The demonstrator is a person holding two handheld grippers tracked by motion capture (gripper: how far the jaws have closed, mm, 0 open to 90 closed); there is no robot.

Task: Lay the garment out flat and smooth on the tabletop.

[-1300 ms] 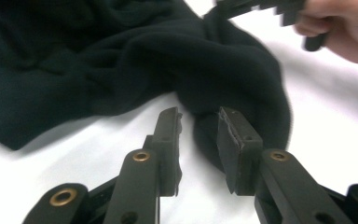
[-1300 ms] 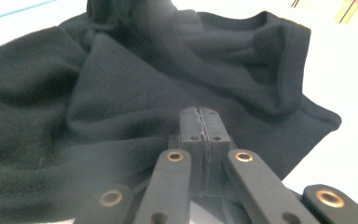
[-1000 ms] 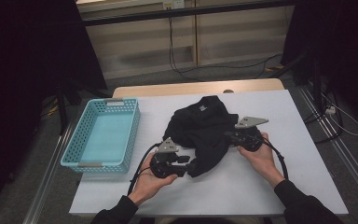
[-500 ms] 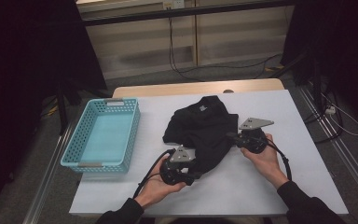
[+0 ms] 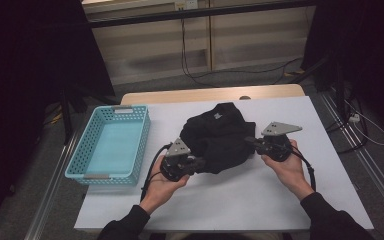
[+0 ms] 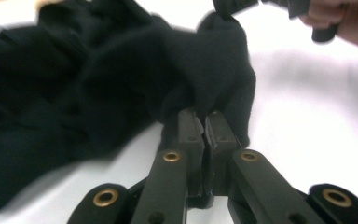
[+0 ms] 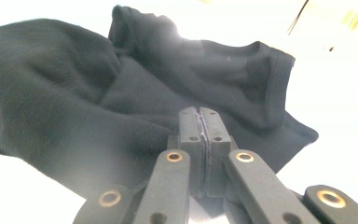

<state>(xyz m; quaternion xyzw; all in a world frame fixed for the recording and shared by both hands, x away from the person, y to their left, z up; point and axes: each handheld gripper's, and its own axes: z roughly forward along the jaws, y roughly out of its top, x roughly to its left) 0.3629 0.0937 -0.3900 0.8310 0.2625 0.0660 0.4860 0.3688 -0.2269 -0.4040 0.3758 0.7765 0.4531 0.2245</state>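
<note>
Having just closed, the left gripper [image 5: 196,162] now pinches the black garment [image 5: 219,137], like the right gripper [image 5: 252,141]; the crumpled garment's long axis runs toward the table's [image 5: 240,200] far edge.

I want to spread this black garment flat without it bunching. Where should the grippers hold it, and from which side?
Judging by its crumpled pose, grip the black garment at its outer edges from opposite sides, low and level. The left gripper pinches the near-left fold, the right gripper the right edge; both jaws shut on cloth.
</note>
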